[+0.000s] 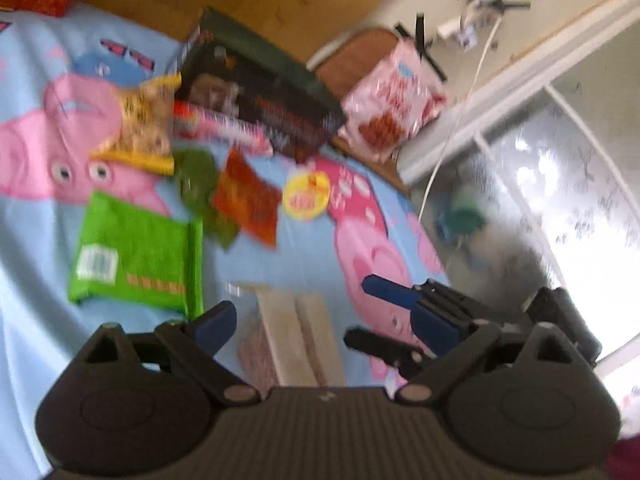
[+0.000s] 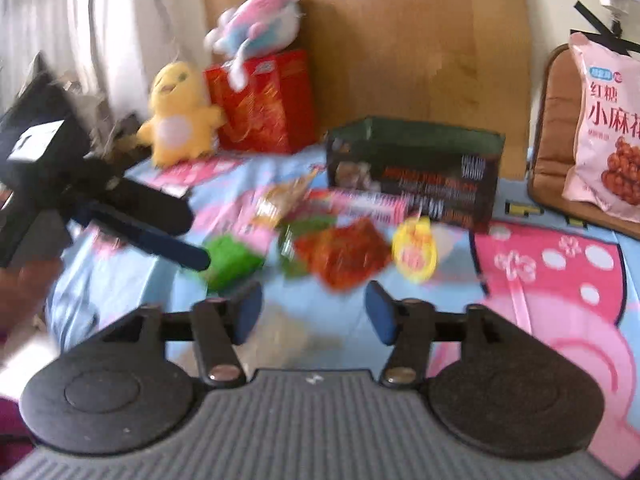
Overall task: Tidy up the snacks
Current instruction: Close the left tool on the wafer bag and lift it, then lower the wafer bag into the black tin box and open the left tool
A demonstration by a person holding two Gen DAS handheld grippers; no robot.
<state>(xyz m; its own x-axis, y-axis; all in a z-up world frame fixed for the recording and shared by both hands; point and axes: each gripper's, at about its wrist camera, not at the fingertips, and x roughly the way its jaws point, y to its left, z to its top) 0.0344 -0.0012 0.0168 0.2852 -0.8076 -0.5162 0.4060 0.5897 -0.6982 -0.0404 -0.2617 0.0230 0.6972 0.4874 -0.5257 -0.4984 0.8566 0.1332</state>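
Note:
Snack packets lie scattered on a blue cartoon bedsheet (image 1: 36,312): a green packet (image 1: 132,264) (image 2: 232,260), a red-orange packet (image 1: 248,200) (image 2: 340,256), a round yellow one (image 1: 306,196) (image 2: 414,252) and a long pink pack (image 1: 224,126) in front of a dark box (image 1: 260,92) (image 2: 412,168). My left gripper (image 1: 326,324) (image 2: 196,236) stands open, wide over a pale pack (image 1: 288,332) that its pads do not touch. My right gripper (image 2: 314,310) (image 1: 358,310) is open too, close to the right of the left one, with nothing gripped.
A big pink snack bag (image 2: 604,128) (image 1: 392,108) leans on a brown chair (image 2: 554,140) beside the bed. A yellow chick plush (image 2: 180,116), a red box (image 2: 264,100) and a pink-blue plush (image 2: 256,20) stand against the wooden headboard (image 2: 400,40). The bed's edge drops to the floor (image 1: 520,208).

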